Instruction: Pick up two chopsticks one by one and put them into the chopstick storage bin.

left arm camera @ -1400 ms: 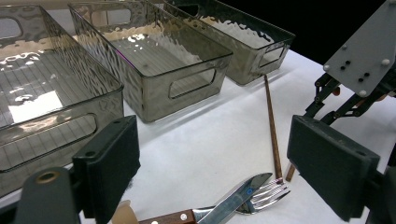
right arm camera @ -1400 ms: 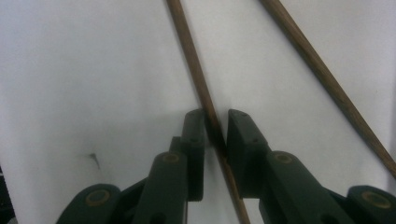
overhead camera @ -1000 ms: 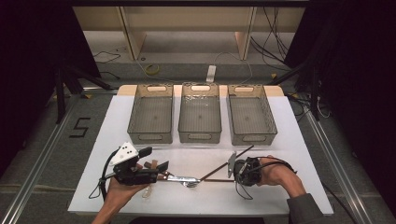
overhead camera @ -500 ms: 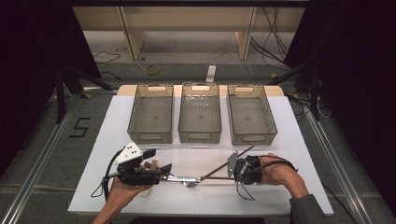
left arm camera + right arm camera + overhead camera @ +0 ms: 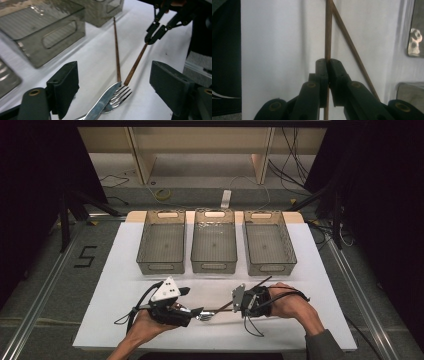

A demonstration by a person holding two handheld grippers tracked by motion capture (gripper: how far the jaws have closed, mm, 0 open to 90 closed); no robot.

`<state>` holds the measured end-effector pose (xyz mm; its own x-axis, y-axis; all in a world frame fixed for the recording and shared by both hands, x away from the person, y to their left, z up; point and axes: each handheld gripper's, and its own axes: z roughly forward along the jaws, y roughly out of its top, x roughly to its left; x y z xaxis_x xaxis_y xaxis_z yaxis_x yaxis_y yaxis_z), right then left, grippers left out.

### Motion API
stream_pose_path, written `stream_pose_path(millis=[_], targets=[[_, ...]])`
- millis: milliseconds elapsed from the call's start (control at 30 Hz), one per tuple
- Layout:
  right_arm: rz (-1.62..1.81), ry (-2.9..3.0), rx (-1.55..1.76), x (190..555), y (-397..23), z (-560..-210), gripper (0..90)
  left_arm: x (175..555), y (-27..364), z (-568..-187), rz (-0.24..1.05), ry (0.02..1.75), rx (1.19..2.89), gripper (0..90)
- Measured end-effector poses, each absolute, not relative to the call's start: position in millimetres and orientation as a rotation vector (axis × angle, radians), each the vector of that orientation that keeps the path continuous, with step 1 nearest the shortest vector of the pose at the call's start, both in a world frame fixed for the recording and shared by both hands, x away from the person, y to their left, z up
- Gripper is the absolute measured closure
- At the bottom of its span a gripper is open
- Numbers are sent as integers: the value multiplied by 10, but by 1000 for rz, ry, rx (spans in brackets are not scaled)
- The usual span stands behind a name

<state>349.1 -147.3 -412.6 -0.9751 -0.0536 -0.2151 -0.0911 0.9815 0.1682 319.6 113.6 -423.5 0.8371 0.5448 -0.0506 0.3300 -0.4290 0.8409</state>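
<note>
Chopstick (image 5: 328,27) pinched in my right hand-held gripper (image 5: 328,65); left hand-held gripper (image 5: 112,87) spread, jaws just narrowing over fork (image 5: 117,97); floor mark (image 5: 86,256) probably "5"

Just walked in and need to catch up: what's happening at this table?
A person is working with cutlery on a white table using hand-held tongs. The right tongs are shut on one brown chopstick, its far end down by the fork. A second chopstick lies on the table beside it. The left tongs, jaws wide but just closing a little, straddle the fork and a knife without gripping them. Three bins behind are empty.
</note>
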Motion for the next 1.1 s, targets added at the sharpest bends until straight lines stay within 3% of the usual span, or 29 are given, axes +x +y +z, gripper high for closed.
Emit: stream_pose_path(millis=[167, 400, 1100], targets=[[260, 2909, -150, 3464, -1374, -4127, 860, 3206, 944, -4303, 227, 568, 2139, 314], [252, 2897, -200, 3421, -1314, -4099, 860, 3213, 798, -4356, 260, 480, 2266, 400], [241, 2865, -284, 3359, -1173, -4088, 860, 3245, 681, -4398, 183, 375, 2431, 684]])
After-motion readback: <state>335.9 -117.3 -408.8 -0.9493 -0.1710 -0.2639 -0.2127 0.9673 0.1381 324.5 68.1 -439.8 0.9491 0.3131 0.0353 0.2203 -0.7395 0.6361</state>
